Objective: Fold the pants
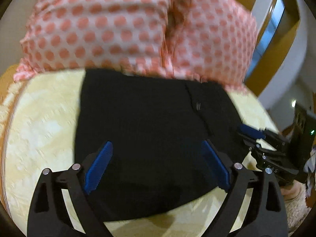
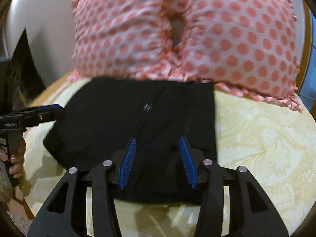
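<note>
Black pants (image 1: 150,138) lie flat in a compact folded block on a yellow patterned bedspread (image 1: 43,130), their far edge touching or tucked just under a pink polka-dot pillow (image 1: 122,31). Left hand-held gripper (image 1: 157,167): jaws spread wide, blue pads hovering over the near half of the cloth, nothing held. Right hand-held gripper (image 2: 158,164): jaws parted, narrower than the left, also empty, over the near edge of the pants. In the right wrist view the left tool comes in from the side, near the garment's left edge; a small pale fastener (image 2: 147,106) shows mid-cloth. Both views are blurred, so layer count and seam lines cannot be told. Judgement: the fold looks well advanced, maybe one last fold or a smoothing left. Risks: with wide jaws on black layered cloth, a pinch may take only the top layer and peel the stack apart; a deep pinch could catch the bedspread beneath and drag it along; lifting the near edge toward the pillow may snag the pillow's frill or shove the pants under it; uneven lift between the two tools would skew the fold.
</note>
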Tool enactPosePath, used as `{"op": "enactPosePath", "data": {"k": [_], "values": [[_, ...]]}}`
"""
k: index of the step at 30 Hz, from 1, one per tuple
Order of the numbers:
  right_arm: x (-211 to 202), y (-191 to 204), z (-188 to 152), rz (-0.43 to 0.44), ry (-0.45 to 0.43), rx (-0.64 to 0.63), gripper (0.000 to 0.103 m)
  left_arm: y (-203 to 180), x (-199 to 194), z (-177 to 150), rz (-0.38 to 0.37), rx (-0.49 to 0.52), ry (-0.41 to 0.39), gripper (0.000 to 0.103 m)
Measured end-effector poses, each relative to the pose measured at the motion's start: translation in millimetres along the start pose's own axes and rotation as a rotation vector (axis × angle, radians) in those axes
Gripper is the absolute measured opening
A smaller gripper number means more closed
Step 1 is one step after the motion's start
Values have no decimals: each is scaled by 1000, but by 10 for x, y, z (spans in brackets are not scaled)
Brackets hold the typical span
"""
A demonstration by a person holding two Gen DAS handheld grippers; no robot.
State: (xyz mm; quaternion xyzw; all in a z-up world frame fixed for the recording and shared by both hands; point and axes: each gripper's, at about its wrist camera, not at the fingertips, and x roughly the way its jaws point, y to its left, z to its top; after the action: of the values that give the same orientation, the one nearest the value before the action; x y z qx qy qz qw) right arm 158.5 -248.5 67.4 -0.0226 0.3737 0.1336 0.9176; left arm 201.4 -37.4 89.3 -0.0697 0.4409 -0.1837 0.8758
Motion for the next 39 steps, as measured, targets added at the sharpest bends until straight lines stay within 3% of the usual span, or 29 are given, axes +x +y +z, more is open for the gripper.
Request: {"op": "enactPosePath", "data": {"k": [1, 3, 5, 8, 10, 11, 12, 14, 17, 21, 25, 31, 39], "values": [[119, 23, -29, -24, 61, -13, 49, -10, 103, -35, 25, 4, 42, 91], [162, 46, -57, -43, 68, -30, 50, 11, 253, -90, 50, -7, 104, 91], [164, 55, -58, -54, 76, -28, 50, -45, 278, -125, 62, 29, 91, 98], [122, 92, -86, -97, 53, -33, 55, -100, 302, -133, 106, 41, 103, 99], [-22, 133, -153, -168, 6, -22, 73, -91, 184, -170, 127, 12, 75, 99], [-111, 138, -192, -215, -27, -17, 92, -71, 103, -196, 133, 8, 58, 99], [-194, 140, -234, -245, -52, -13, 94, -76, 18, -232, 148, 9, 37, 99], [-354, 137, -316, -265, -92, 12, 94, -92, -180, -337, 207, 24, -6, 101], [-466, 158, -480, -197, -92, 78, 94, -64, -380, -558, 294, 24, -34, 101], [-495, 330, -713, -138, -86, 101, 94, 18, -563, -901, 327, -23, -46, 101], [-487, 555, -891, -113, -77, 76, 94, -2, -689, -1212, 397, -7, -65, 101], [-443, 695, -1017, -77, -47, 95, 94, -22, -740, -1402, 397, 0, -64, 101], [-438, 750, -1094, -90, -25, 107, 94, -69, -669, -1516, 380, 15, -39, 101]]}}
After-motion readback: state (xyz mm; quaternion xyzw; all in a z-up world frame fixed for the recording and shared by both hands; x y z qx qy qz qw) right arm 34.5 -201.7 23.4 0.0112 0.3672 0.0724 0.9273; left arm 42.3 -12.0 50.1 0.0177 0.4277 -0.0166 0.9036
